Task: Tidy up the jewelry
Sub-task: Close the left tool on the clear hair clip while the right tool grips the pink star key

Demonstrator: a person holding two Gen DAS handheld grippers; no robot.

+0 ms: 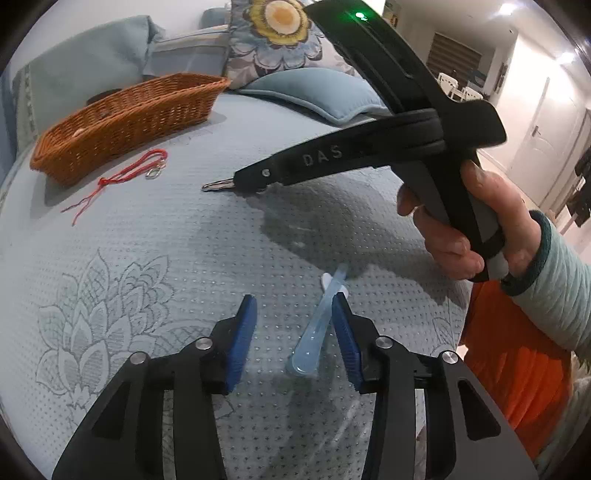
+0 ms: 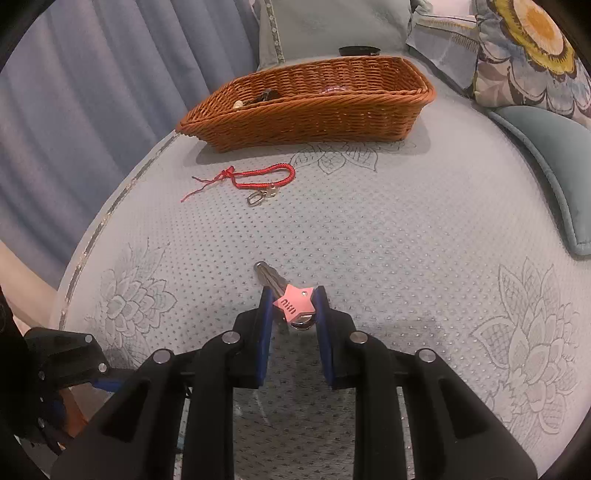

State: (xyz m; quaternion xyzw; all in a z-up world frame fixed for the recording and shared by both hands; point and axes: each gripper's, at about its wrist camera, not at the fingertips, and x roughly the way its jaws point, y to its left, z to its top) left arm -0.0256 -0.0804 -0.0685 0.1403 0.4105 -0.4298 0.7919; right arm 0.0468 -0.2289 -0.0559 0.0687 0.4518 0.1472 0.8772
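A pale blue translucent hair clip [image 1: 312, 328] lies on the quilted cover between the fingers of my left gripper [image 1: 293, 299]. The clip rests against the right blue pad [image 1: 345, 332], and the left pad stands well clear of it, so the gripper is open. My right gripper [image 2: 293, 291] is shut on a pink star hair clip [image 2: 295, 301], whose metal prong [image 2: 267, 275] sticks out ahead. In the left wrist view, the right gripper [image 1: 236, 181] hovers above the cover. A red cord bracelet [image 2: 258, 177] [image 1: 136, 170] lies in front of the wicker basket [image 2: 306, 122] [image 1: 129, 122].
The basket holds a few small items [image 2: 258, 98]. A floral cushion [image 1: 280, 33] and a teal pillow [image 1: 314, 92] lie behind and to the right. A blue curtain [image 2: 92, 92] hangs beyond the cover's left edge [image 2: 110, 206]. A hand [image 1: 454, 229] grips the right tool.
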